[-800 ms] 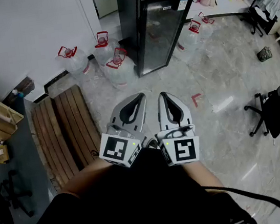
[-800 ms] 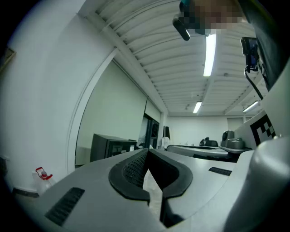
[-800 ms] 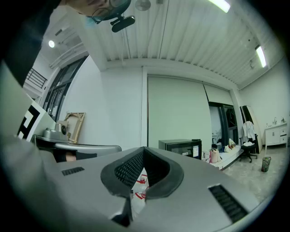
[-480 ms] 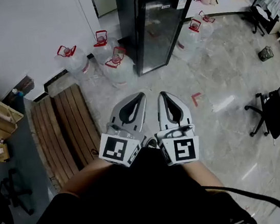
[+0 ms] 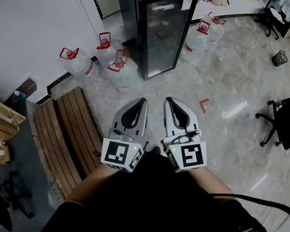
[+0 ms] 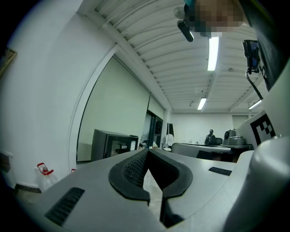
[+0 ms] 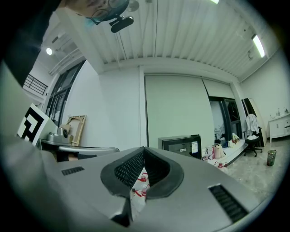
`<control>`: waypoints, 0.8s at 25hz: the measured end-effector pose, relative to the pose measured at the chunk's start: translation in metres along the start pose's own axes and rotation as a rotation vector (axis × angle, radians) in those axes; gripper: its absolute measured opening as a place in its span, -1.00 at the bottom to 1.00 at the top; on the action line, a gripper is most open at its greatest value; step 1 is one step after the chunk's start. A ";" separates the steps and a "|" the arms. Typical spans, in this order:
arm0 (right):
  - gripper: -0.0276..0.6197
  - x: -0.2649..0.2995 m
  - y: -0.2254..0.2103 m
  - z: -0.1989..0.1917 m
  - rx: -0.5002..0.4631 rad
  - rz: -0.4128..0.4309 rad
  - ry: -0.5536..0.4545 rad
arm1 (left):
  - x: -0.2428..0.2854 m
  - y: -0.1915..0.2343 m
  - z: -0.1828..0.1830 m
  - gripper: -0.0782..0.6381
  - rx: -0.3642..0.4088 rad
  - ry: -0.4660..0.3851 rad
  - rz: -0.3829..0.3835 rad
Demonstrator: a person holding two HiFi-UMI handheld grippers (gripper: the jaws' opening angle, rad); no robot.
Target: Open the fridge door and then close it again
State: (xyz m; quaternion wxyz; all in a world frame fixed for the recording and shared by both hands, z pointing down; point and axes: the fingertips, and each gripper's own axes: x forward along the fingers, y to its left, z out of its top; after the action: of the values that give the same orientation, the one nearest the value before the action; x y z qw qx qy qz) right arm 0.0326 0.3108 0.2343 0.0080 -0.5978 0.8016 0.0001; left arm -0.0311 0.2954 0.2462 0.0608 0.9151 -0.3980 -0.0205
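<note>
You hold your left gripper and right gripper side by side, each with its jaws pressed together on nothing; the fridge stands well ahead, door closed. Water jugs flank it.

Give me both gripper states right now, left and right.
Left gripper: jaws closed, tips together, holding nothing.
Right gripper: jaws closed, tips together, holding nothing.

Black fridge, water jugs on floor
</note>
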 end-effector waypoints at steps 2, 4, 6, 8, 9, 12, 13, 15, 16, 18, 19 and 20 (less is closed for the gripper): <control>-0.87 0.007 -0.007 -0.003 0.007 0.005 0.000 | 0.009 0.006 -0.003 -0.76 0.012 0.013 0.025; -0.87 0.016 -0.013 -0.006 0.004 0.012 0.000 | 0.020 0.015 -0.006 -0.76 0.021 0.022 0.045; -0.87 0.032 -0.019 -0.013 0.004 0.019 0.014 | 0.032 0.027 -0.010 -0.76 0.026 0.028 0.058; -0.87 0.052 -0.025 -0.019 0.004 0.023 0.023 | 0.047 0.043 -0.014 -0.76 0.028 0.031 0.067; -0.87 0.062 -0.027 -0.023 0.002 0.024 0.027 | 0.055 0.051 -0.016 -0.76 0.027 0.033 0.069; -0.87 0.098 -0.035 -0.036 -0.004 0.036 0.050 | 0.084 0.084 -0.025 -0.76 0.006 0.036 0.078; -0.87 0.113 -0.038 -0.040 0.001 0.041 0.058 | 0.097 0.097 -0.027 -0.76 0.002 0.035 0.081; -0.87 0.147 -0.044 -0.048 0.014 0.045 0.071 | 0.125 0.128 -0.031 -0.76 0.004 0.036 0.079; -0.87 0.165 -0.048 -0.051 0.021 0.042 0.079 | 0.140 0.144 -0.034 -0.76 0.001 0.039 0.078; -0.87 0.204 -0.059 -0.057 0.032 0.025 0.092 | 0.171 0.176 -0.038 -0.76 -0.009 0.051 0.075; -0.87 0.224 -0.065 -0.056 0.036 0.013 0.092 | 0.187 0.190 -0.038 -0.76 -0.002 0.059 0.068; -0.87 0.242 -0.072 -0.054 0.037 -0.002 0.087 | 0.201 0.202 -0.036 -0.76 0.013 0.064 0.058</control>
State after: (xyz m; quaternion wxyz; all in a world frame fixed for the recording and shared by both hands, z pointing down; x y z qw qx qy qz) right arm 0.0314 0.0576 0.2863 -0.0160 -0.5977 0.8005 -0.0407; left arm -0.0372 0.0152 0.3101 0.0684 0.9037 -0.4226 0.0132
